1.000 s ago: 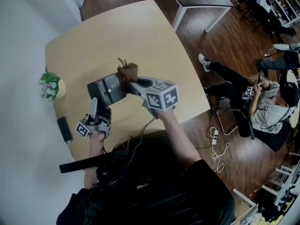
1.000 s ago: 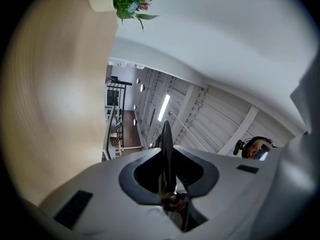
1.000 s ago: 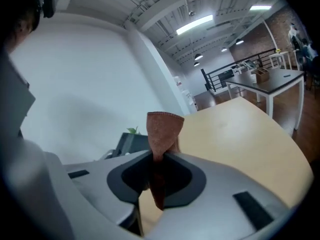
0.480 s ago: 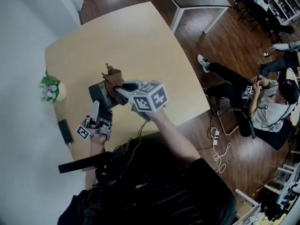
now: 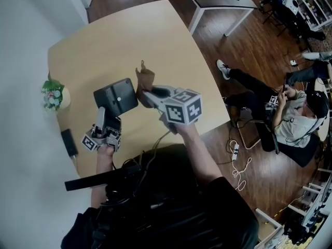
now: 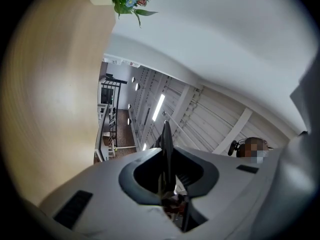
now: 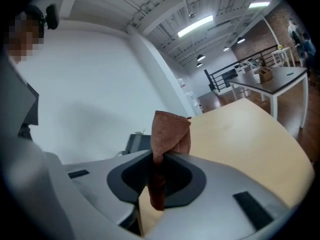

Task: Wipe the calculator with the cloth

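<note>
Head view gives me the calculator [image 5: 116, 96] held up off the surface [image 5: 129, 40], pinched by its near edge in the left claw [image 5: 105, 119], whose jaws are drawn narrow onto that thin edge. The right claw [image 5: 148, 91] is clamped on a bunched brown cloth [image 5: 146, 78], which stands just beside the calculator's right edge.

My worry is leverage. With only one edge gripped, a firm wipe far from the pinch could twist the calculator or pull it out, and it would drop. The cloth could also slide loose if it drags.

I cannot tell whether the cloth touches the calculator, or which face is up. The left gripper view shows it only edge-on.
</note>
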The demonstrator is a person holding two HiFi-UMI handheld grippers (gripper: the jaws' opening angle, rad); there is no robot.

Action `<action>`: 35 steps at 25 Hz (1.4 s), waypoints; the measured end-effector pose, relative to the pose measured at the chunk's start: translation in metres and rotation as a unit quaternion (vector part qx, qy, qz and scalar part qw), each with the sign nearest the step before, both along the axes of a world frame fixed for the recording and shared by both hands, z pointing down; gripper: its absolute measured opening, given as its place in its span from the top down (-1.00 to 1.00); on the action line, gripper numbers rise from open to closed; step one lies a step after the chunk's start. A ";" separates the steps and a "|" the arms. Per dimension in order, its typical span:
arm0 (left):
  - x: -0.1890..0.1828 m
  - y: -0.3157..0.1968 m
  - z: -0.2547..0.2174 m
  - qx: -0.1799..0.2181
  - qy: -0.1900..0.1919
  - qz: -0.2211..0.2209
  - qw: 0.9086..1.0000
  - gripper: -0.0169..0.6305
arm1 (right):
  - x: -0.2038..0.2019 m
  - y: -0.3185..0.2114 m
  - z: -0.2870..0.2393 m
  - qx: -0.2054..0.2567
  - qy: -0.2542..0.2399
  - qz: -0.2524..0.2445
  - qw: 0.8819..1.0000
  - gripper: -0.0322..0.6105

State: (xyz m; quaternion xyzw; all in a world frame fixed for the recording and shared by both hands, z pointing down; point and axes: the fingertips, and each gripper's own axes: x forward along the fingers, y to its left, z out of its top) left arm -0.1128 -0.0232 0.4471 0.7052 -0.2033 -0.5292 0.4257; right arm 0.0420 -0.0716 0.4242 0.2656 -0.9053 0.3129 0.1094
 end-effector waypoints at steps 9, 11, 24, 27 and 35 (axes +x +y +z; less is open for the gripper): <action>0.005 -0.003 -0.009 0.005 0.016 -0.004 1.000 0.71 | -0.076 0.049 0.009 0.010 0.011 -0.110 0.994 0.71; 0.000 -0.003 -0.010 0.006 0.020 -0.007 1.000 0.70 | -0.064 0.036 0.019 0.007 0.020 -0.089 0.996 0.71; -0.010 -0.010 0.001 -0.023 0.049 -0.040 0.998 0.74 | -0.046 0.051 -0.017 -0.016 -0.063 -0.056 0.996 0.72; -0.005 -0.011 0.001 -0.027 0.051 -0.041 0.998 0.74 | -0.084 0.078 -0.015 -0.004 -0.065 -0.106 0.992 0.72; -0.010 -0.005 -0.013 -0.004 0.074 -0.038 0.997 0.73 | -0.029 0.032 0.032 -0.007 0.000 -0.032 0.999 0.72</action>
